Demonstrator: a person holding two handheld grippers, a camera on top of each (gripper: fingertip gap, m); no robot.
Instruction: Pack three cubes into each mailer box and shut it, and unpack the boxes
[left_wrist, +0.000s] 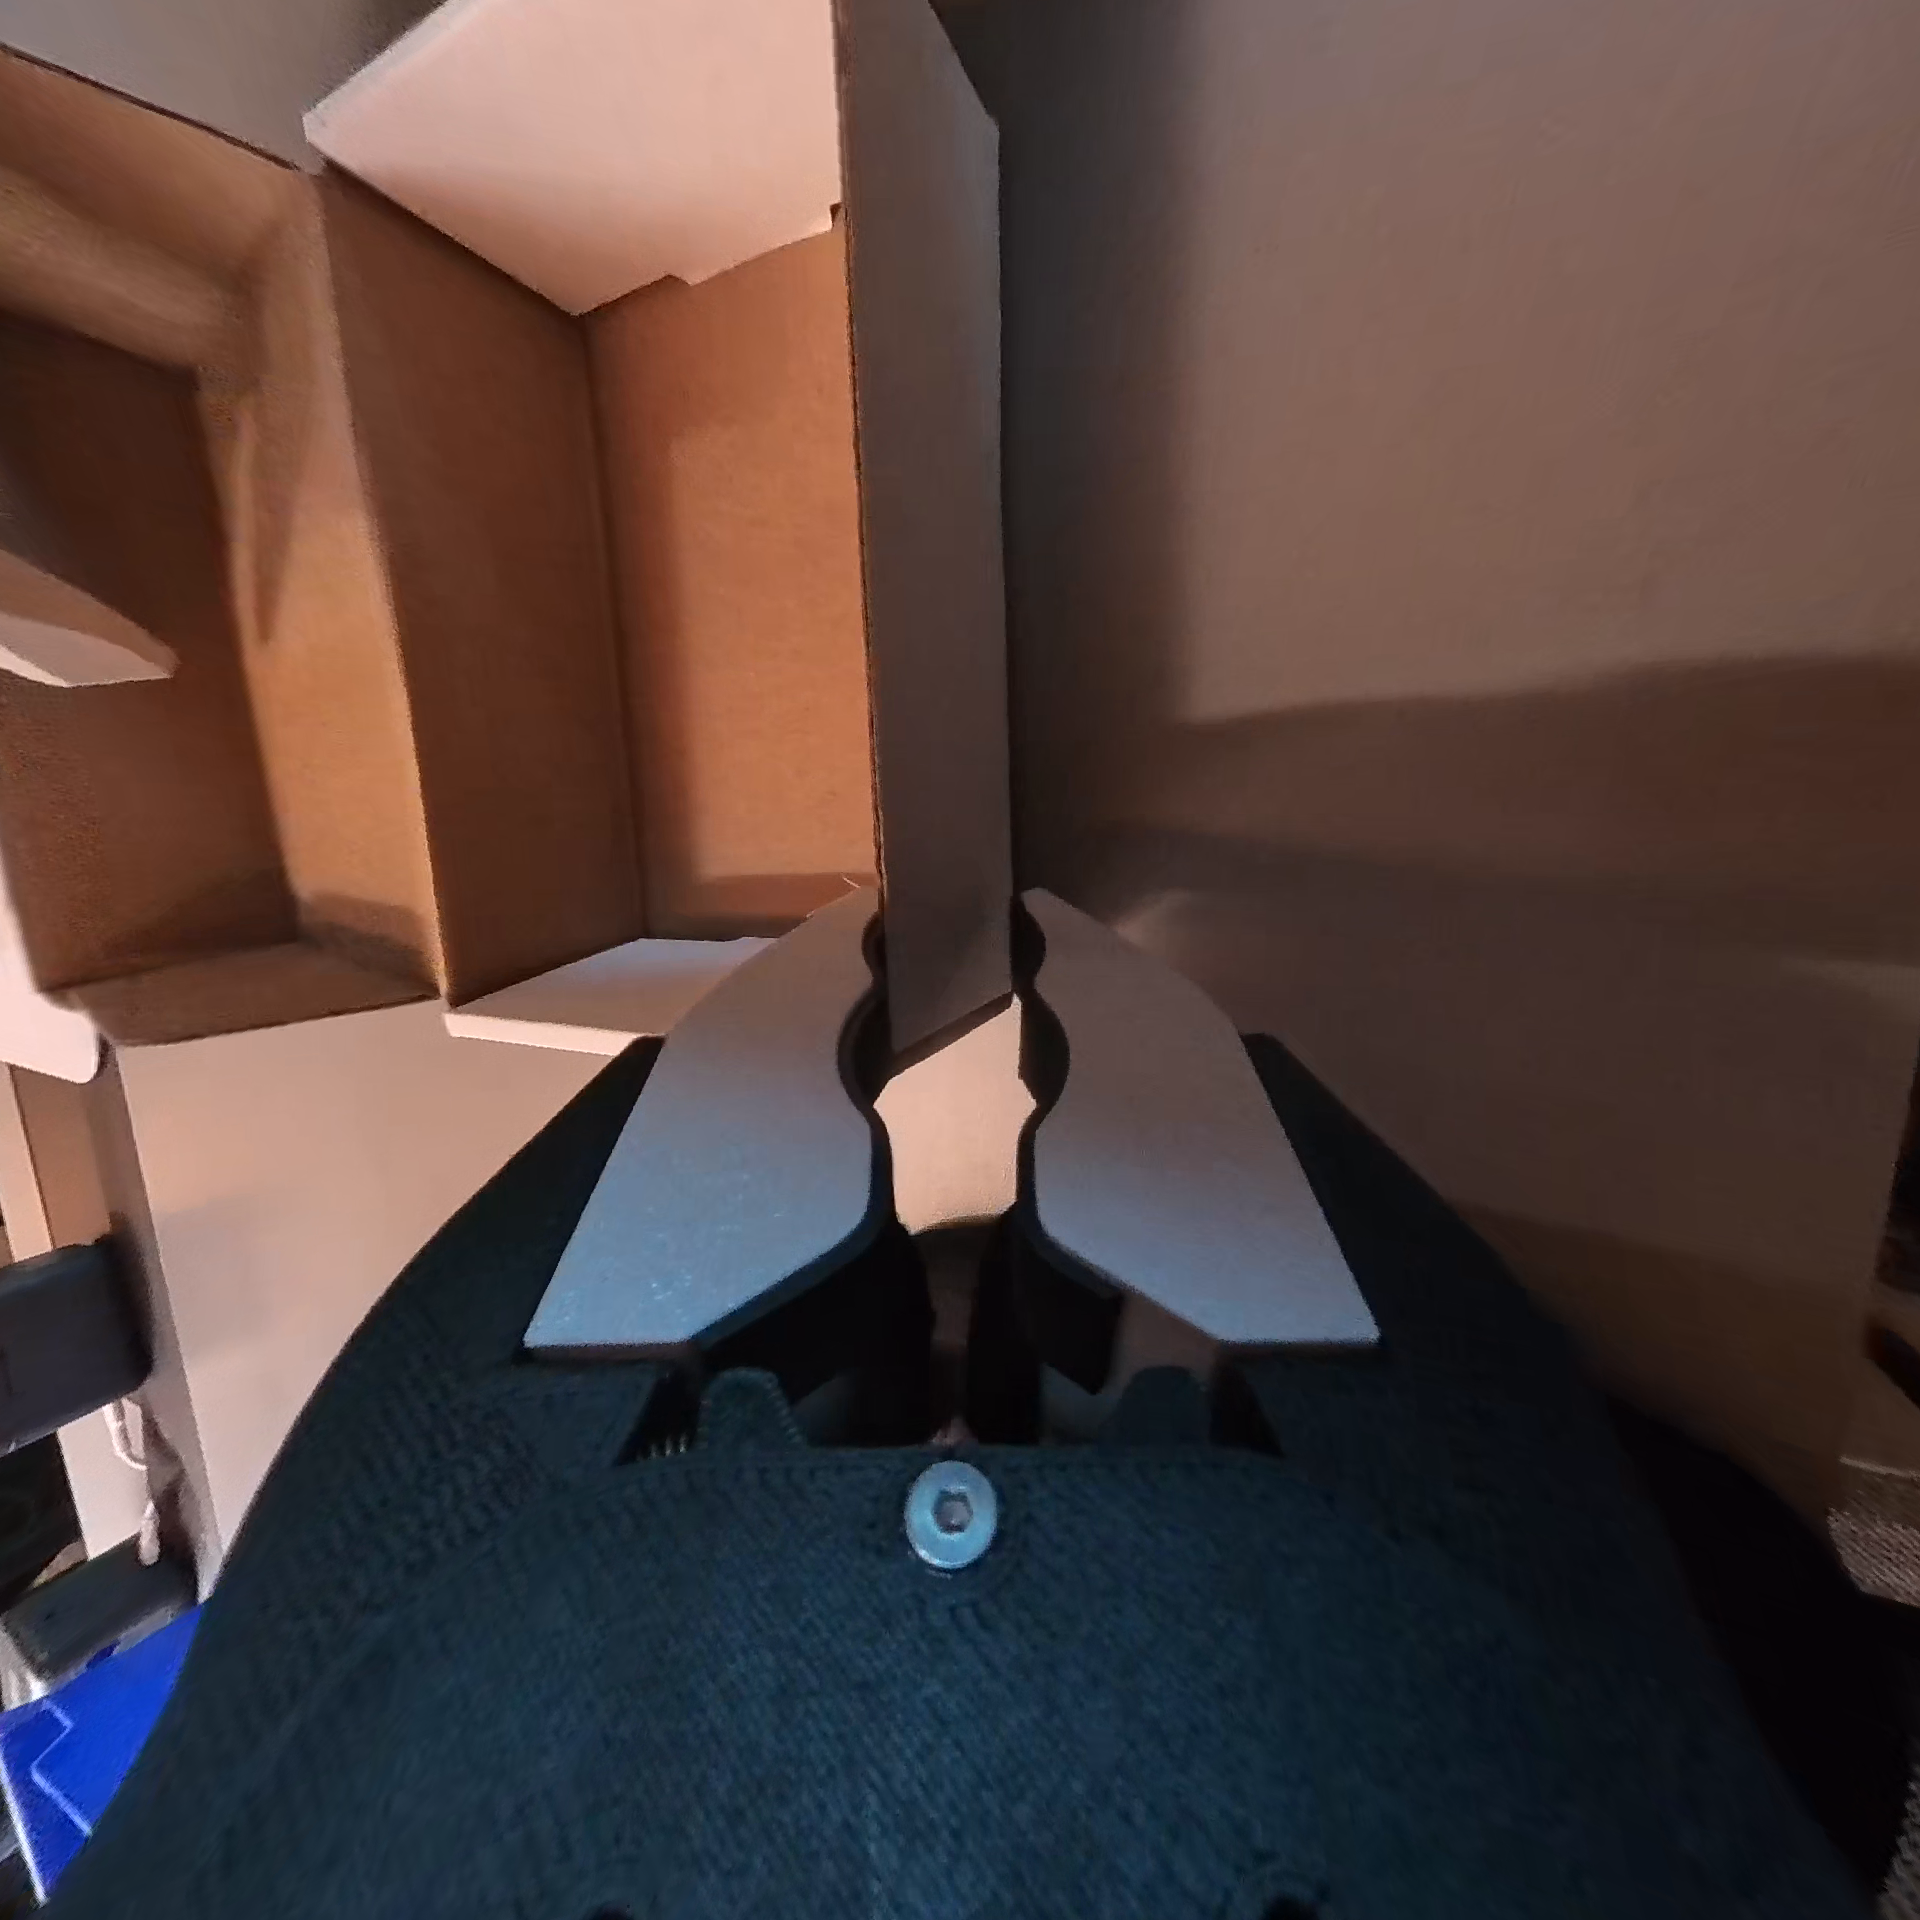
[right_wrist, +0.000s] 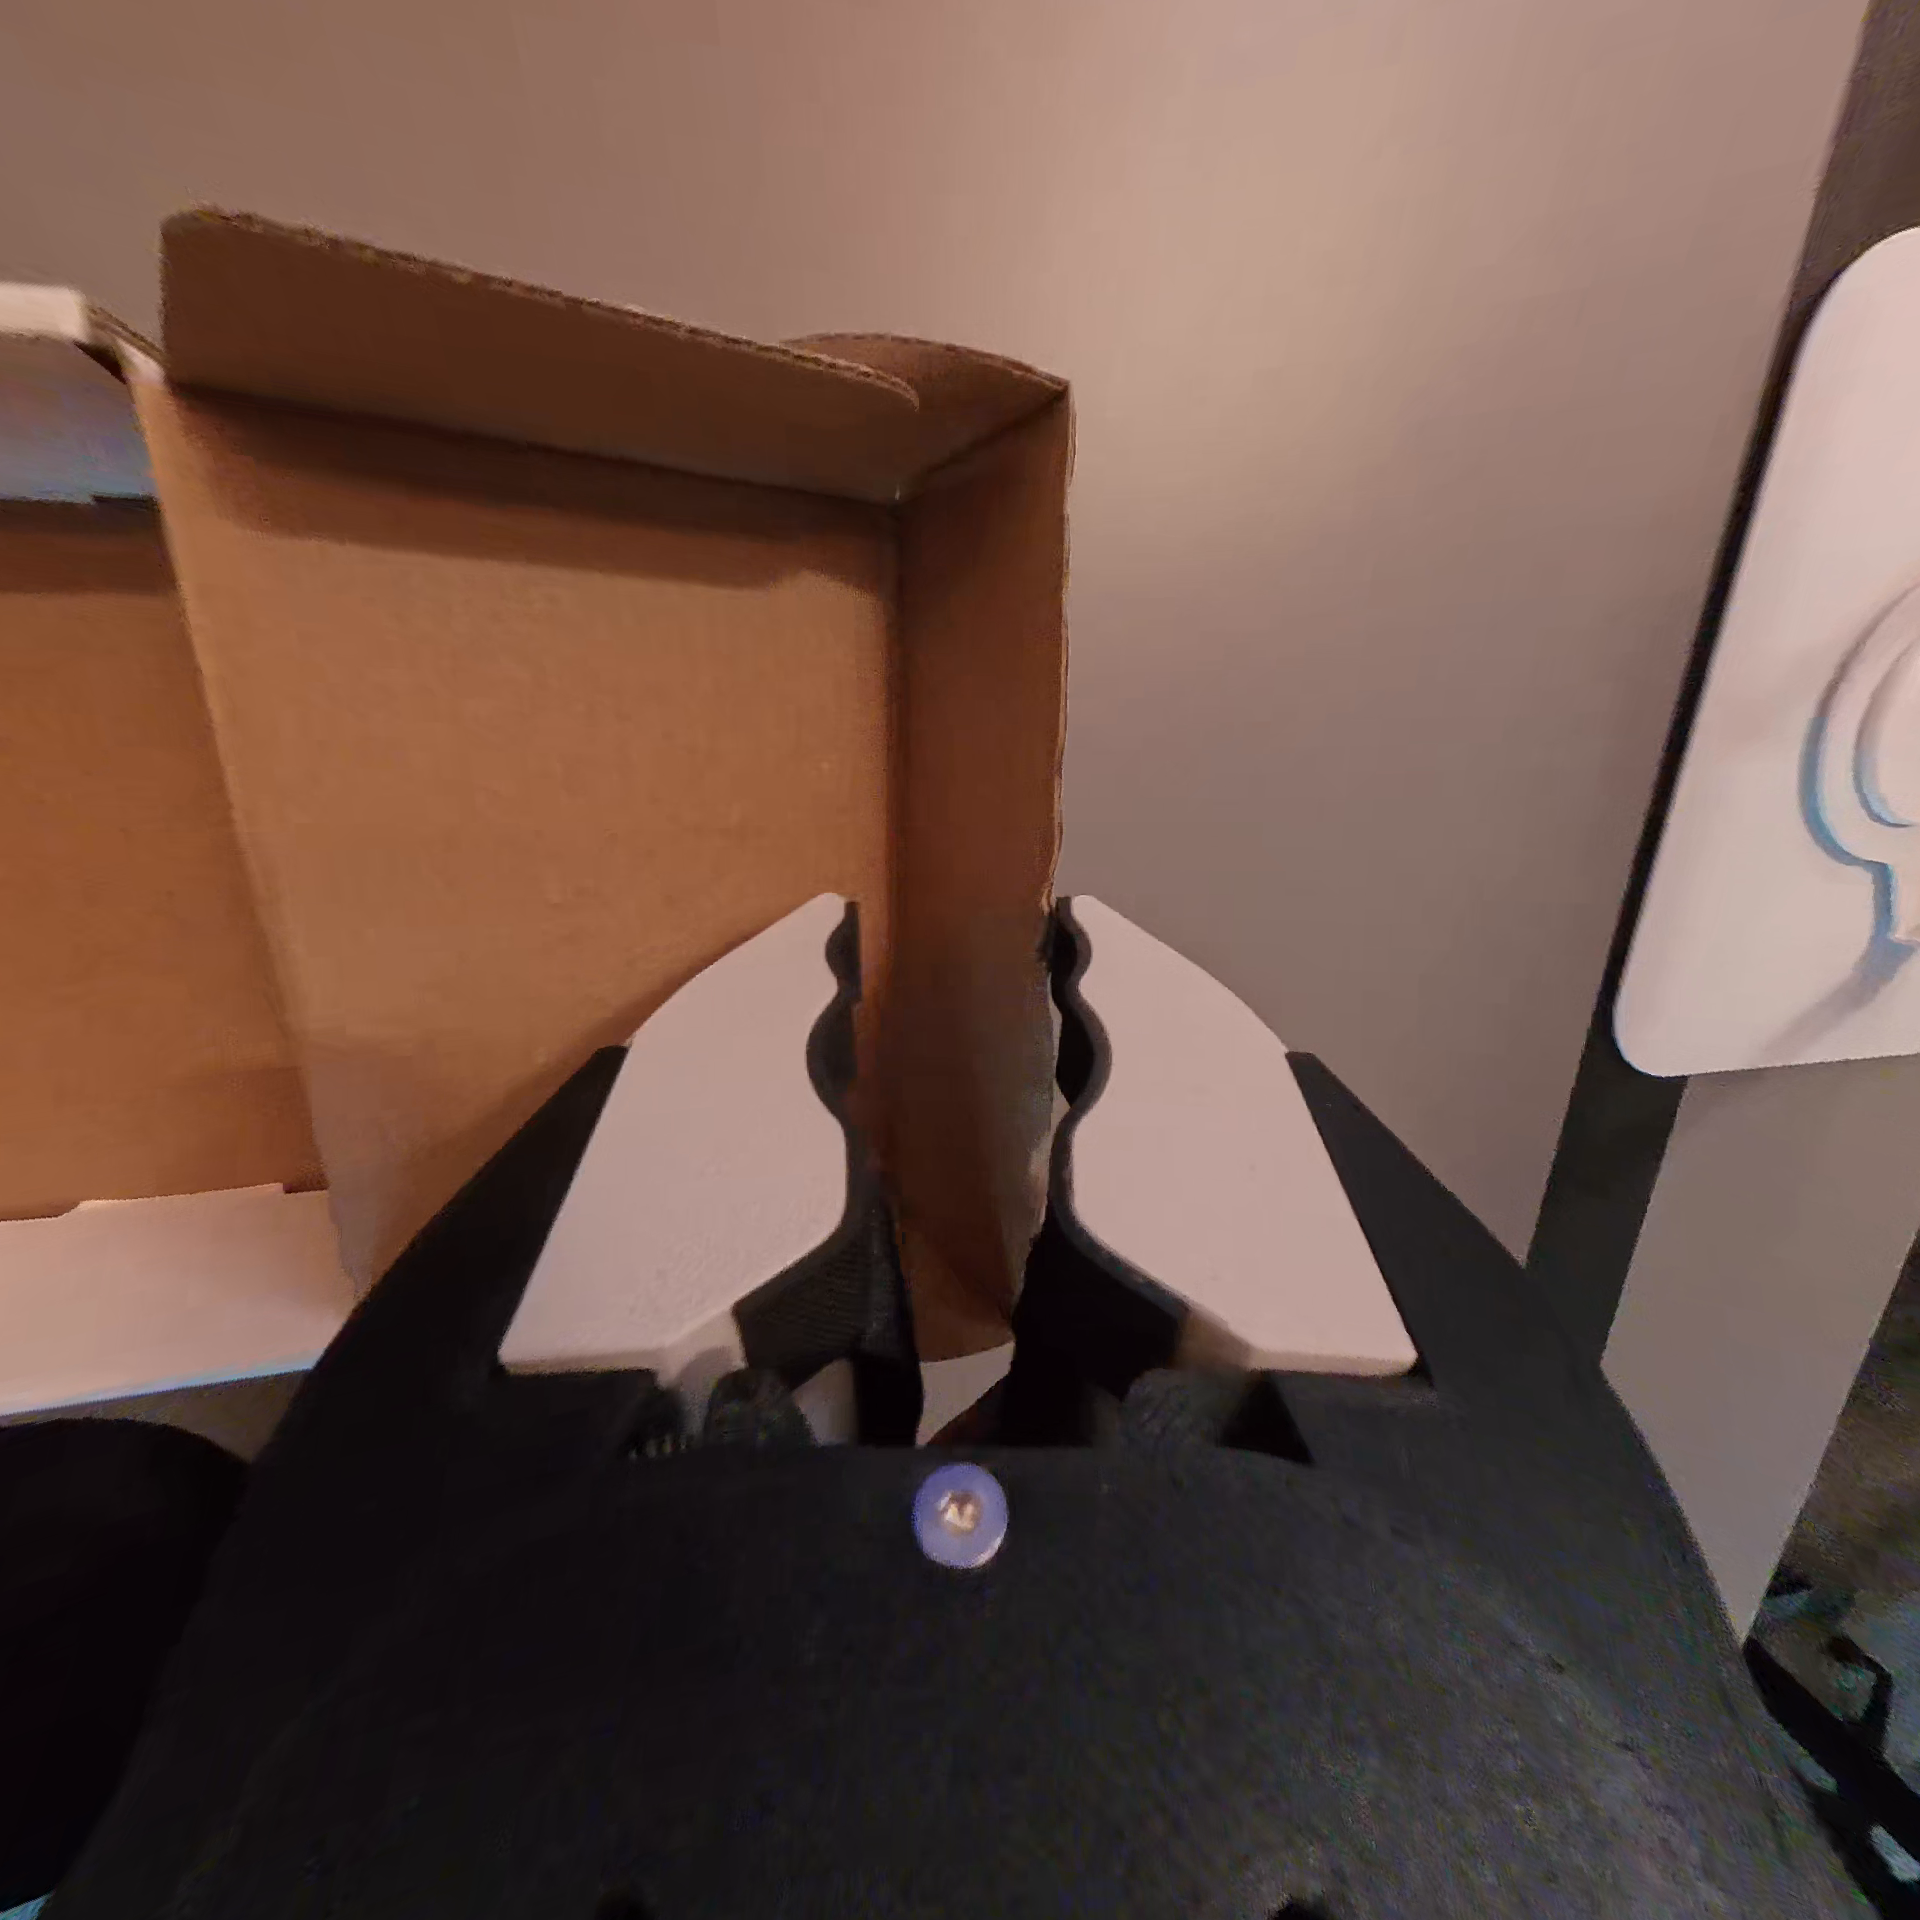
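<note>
An open brown mailer box (left_wrist: 499, 623) with white outer faces fills the left of the left wrist view; no cubes show in it. My left gripper (left_wrist: 948, 935) is shut on a side flap (left_wrist: 925, 520) of the box, which stands edge-on between the fingertips. In the right wrist view my right gripper (right_wrist: 951, 925) is shut on another brown side flap (right_wrist: 977, 727) at the right edge of the raised cardboard panel (right_wrist: 540, 727). A folded top flap (right_wrist: 520, 353) leans over that panel. The box floor is mostly hidden.
A plain wall lies behind the box in both views. A dark post (right_wrist: 1662, 935) and a white plate with blue outlines (right_wrist: 1787, 675) stand at the right. A blue object (left_wrist: 83, 1766) and black gear (left_wrist: 62, 1320) sit at lower left. The gap from one gripper's tips to the other's is roughly 20 centimetres.
</note>
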